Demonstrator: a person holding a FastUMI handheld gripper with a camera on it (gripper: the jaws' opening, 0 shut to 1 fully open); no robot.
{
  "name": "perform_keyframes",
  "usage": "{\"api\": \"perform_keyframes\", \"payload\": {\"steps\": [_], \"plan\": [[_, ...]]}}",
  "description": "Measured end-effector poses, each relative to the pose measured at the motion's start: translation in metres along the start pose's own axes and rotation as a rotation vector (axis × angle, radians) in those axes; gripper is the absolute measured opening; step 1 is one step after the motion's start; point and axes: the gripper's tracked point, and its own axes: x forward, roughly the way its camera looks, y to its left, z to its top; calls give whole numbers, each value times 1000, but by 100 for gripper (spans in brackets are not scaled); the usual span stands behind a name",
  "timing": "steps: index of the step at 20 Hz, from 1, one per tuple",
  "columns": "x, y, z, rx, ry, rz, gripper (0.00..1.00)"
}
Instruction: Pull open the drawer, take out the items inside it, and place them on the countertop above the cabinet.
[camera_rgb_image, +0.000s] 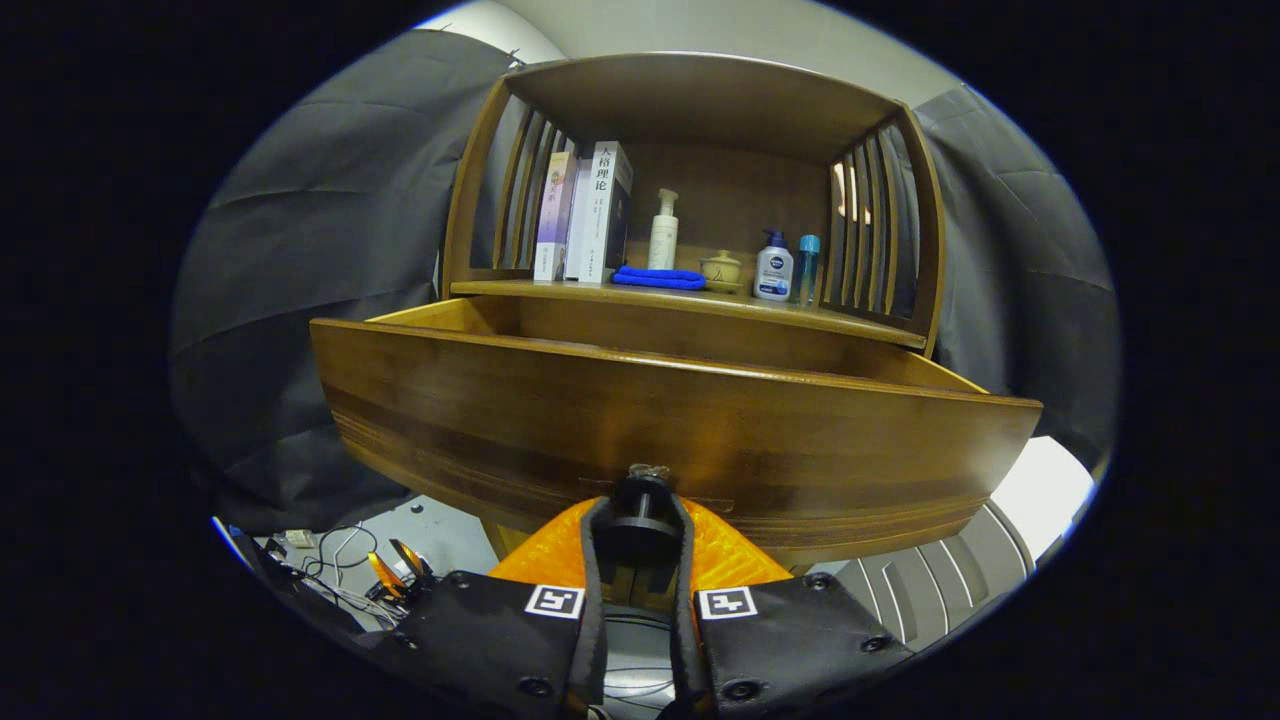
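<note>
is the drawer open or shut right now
Open. The drawer is pulled well out from under the countertop, its side walls showing. The gripper has its jaws closed on the knob.

The drawer (670, 420) juts out below the countertop (690, 300), where books (585, 212) stand left of, seemingly, bottles (773, 268).

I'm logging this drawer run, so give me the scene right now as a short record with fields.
drawer: pulled open, inside hidden behind its front panel
knob: dark round knob on the drawer front
gripper: fingers closed on the knob from both sides
countertop: holds books, blue cloth, white pump bottle, small lidded pot, white and blue bottle, teal bottle
task stage: drawer open, no item taken out yet
</note>
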Motion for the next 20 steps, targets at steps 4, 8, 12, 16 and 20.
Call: {"api": "perform_keyframes", "payload": {"steps": [4,8,12,16,20], "plan": [[-4,1,-2,-2,29,-3,33],[-13,3,-2,47,98,38,52],[-39,1,24,55,94,64,81],[-63,-5,79,87,32,64,98],[-57,-19,121,75,50,44,98]]}}
